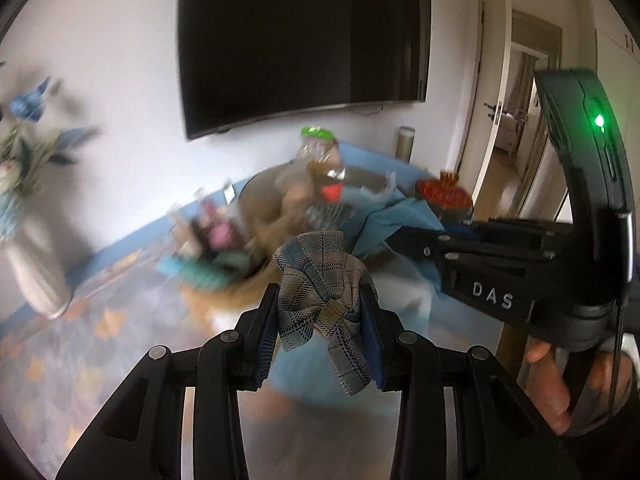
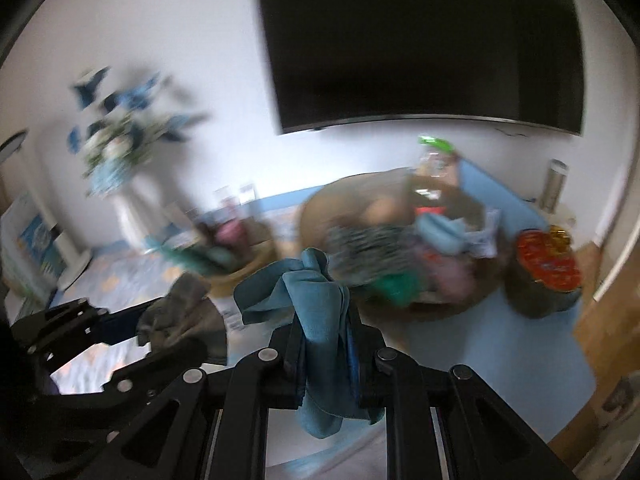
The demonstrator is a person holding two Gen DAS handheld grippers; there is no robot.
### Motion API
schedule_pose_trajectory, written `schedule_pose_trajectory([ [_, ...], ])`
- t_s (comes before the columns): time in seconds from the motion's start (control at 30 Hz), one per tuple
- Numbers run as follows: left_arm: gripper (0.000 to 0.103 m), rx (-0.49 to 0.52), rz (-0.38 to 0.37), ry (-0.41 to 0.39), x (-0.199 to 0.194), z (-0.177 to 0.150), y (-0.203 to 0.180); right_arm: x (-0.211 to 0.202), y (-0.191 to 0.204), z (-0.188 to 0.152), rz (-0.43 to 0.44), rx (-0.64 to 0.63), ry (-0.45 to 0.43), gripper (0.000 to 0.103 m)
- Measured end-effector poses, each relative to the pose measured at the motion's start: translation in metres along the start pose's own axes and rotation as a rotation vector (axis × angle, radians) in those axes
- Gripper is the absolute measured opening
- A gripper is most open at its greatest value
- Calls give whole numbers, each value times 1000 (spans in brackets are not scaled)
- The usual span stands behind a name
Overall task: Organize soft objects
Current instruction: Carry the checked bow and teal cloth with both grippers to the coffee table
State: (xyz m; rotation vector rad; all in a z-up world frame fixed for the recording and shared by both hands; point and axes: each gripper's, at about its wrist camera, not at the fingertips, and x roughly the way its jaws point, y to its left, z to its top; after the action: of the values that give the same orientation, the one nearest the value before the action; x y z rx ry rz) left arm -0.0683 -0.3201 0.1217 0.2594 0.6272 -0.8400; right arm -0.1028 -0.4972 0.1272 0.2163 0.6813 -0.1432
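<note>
Plaid cloth (image 1: 320, 300), grey with blue checks, is clamped between the blue pads of the left gripper (image 1: 320, 320); a bunched fold rises above the fingers and a tail hangs below them. In the right wrist view a teal cloth (image 2: 316, 312) is pinched in the closed right gripper (image 2: 324, 344), draped over and under the jaws. Both cloths are held in the air above a pale blue surface (image 2: 500, 360). Further off, a round table (image 2: 472, 304) piled with blurred fabrics is seen, with a red tin (image 2: 548, 260) beside it. Beyond, a dark television (image 1: 304, 40) is mounted on the white wall, and a vase of blue flowers (image 1: 28, 184) stands to the left.
</note>
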Motion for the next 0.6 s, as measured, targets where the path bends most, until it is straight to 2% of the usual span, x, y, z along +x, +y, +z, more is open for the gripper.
schedule_pose_trajectory([
  [0.17, 34, -23, -1, -28, 27, 32, -20, 7, -43, 22, -50, 65, -20, 15],
  [0.33, 34, -71, -9, -7, 61, 48, -23, 25, -75, 40, -65, 132, -3, 15],
  [0.47, 34, -110, -32, 5, 83, 59, -23, 43, -92, 58, -61, 164, 1, 15],
  [0.6, 34, -112, -19, -16, 95, 72, -27, 57, -97, 77, -64, 165, -6, 15],
])
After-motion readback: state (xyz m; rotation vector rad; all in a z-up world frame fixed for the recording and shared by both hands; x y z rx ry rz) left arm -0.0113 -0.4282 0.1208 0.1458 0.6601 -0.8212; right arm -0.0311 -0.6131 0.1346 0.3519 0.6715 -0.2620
